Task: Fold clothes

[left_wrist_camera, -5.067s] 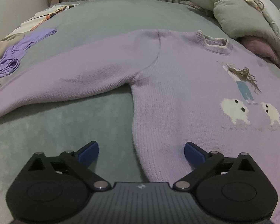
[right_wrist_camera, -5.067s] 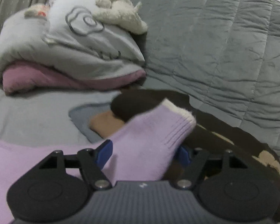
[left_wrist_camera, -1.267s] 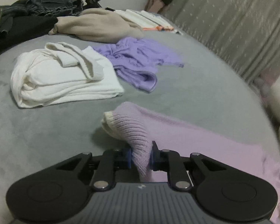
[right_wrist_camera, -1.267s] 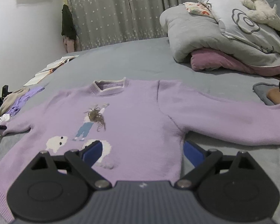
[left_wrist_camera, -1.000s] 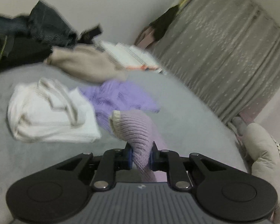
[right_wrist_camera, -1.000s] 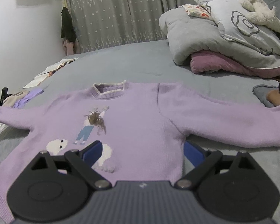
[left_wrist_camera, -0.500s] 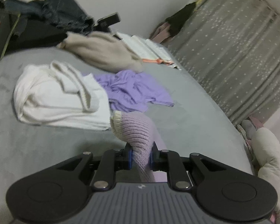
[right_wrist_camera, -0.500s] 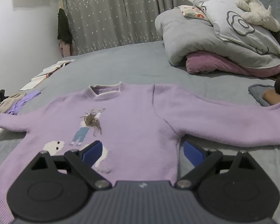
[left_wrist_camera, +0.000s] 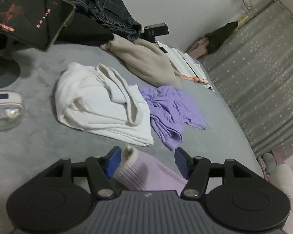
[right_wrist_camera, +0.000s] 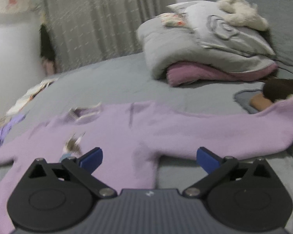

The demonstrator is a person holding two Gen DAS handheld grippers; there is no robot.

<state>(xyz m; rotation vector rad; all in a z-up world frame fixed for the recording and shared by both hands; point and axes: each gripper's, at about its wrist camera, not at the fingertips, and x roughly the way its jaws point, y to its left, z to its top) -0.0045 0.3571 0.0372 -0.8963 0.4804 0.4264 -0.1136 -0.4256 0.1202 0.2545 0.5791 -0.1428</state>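
Left tool: blue pads apart, nothing clamped; the cream-edged ribbed cuff of the lilac knitted sweater lies loose between them, just beside the pad on my left. Right tool: likewise spread wide and empty, hovering over the sweater's side seam below the armpit.

Item, task garment: the sweater lies flat, front up, on the grey bed, both sleeves stretched outward. I cannot make out the hem.

Handling, my estimate: soft, light, thick knit; it should drape and stretch rather than hold a crease, and sag if lifted by one point. Not slippery, not fragile, though the yarn picture on the chest could snag. Best holds: the ribbed cuffs, the shoulder seam, the hem corners. For folding a sleeve inward I would pinch the cuff across its ribbing.

Left view only: a folded white cotton garment ahead of the tool, a crumpled violet top ahead to its right, a beige garment and dark clothes farther off, a tablet on a stand far left.

Right view only, blurred: the sweater's body, neckline and far sleeve; stacked grey and pink bedding ahead to the right; a grey curtain behind.
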